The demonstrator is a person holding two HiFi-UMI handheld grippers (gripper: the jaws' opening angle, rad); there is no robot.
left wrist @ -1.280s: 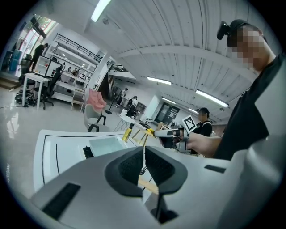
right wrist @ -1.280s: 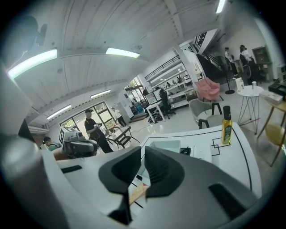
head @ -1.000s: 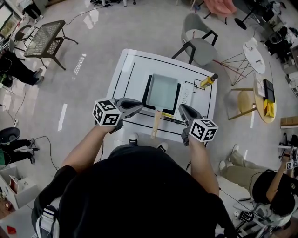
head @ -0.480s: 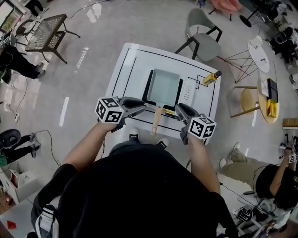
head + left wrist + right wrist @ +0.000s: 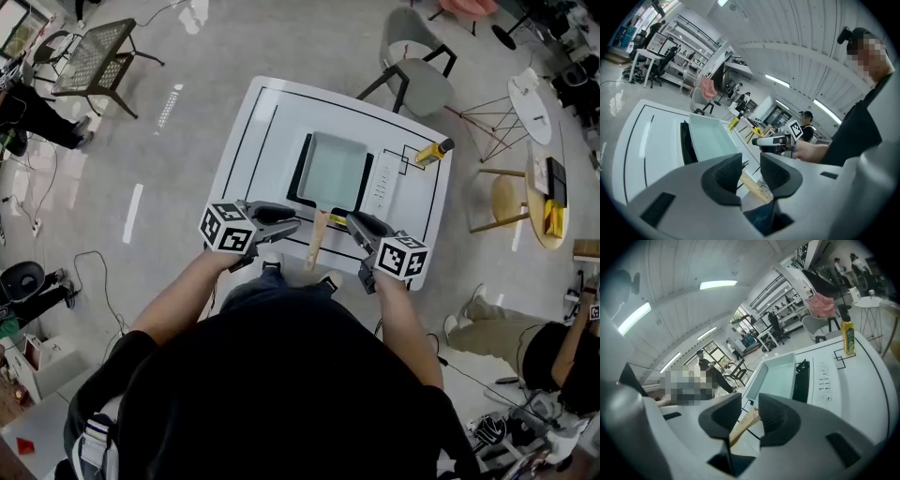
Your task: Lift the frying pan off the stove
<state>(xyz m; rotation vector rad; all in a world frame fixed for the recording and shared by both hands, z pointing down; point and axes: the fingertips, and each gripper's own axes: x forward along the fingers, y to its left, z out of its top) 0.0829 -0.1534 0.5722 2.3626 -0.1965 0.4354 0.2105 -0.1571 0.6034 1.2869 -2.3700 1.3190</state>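
A pale teal rectangular frying pan [image 5: 333, 169] sits on a black stove [image 5: 299, 176] on the white table [image 5: 258, 141]. Its wooden handle [image 5: 316, 240] points toward me. My left gripper [image 5: 293, 226] is just left of the handle and my right gripper [image 5: 353, 222] just right of it, neither touching it. Both sets of jaws are opening with nothing between them. In the left gripper view the pan [image 5: 708, 138] and handle [image 5: 753, 186] lie beyond the left gripper [image 5: 751, 169]. The right gripper view shows the pan [image 5: 778, 376] and handle [image 5: 741, 426] past the right gripper [image 5: 750, 414].
A yellow bottle [image 5: 433, 150] stands at the table's far right corner, beside the stove's white control panel [image 5: 380, 186]. A grey chair [image 5: 418, 82], a wooden stool [image 5: 499, 202] and a seated person [image 5: 497, 336] are around the table. A mesh table [image 5: 89, 54] is far left.
Both grippers have drawn inward toward the pan's handle from either side. The pan stays on the stove.
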